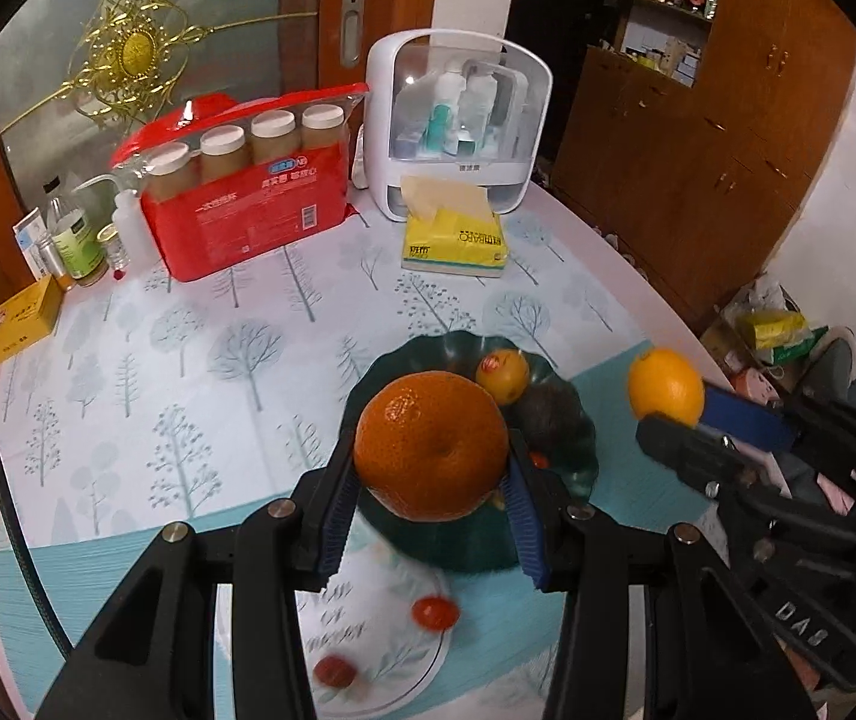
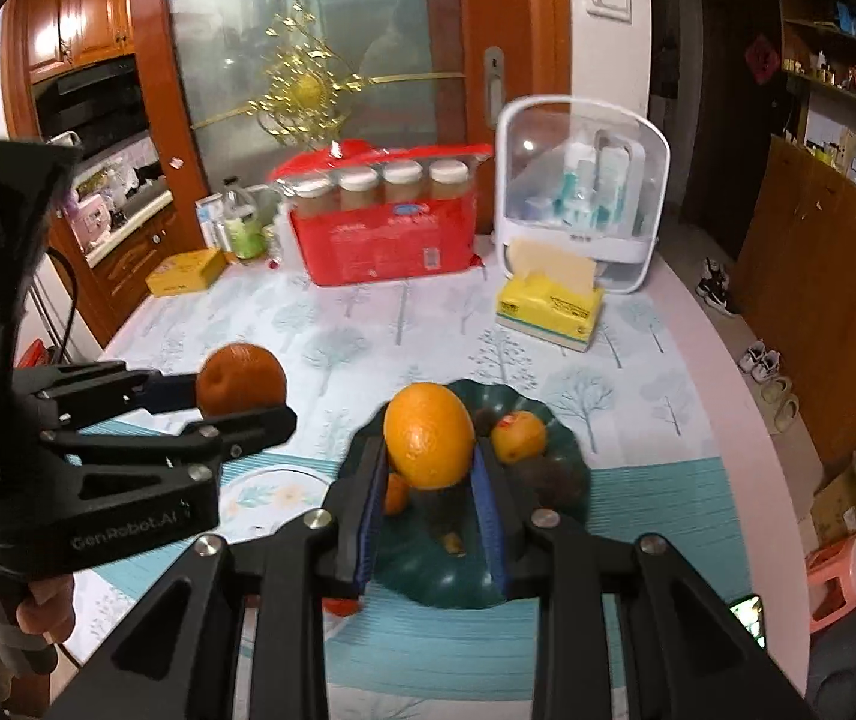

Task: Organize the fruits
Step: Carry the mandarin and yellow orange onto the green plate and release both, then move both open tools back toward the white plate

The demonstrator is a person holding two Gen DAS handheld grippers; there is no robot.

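Two fruits are held above a tree-printed tablecloth (image 1: 200,360): the left gripper (image 1: 428,516) is clamped on a mandarin (image 1: 430,447), the right gripper (image 2: 428,510) on an orange (image 2: 429,435); "GenRobot.AI" is read on the left one.

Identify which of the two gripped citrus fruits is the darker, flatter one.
The mandarin clamped in the left gripper: deep orange, squat and dimpled. The orange in the right gripper is paler yellow-orange and taller, oval. Both are held near the green fruit plate.

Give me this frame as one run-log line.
left tool: shut on tangerine | right tool: shut on orange | both above bowl | bowl: small orange fruit, dark fruit | table: two small red fruits
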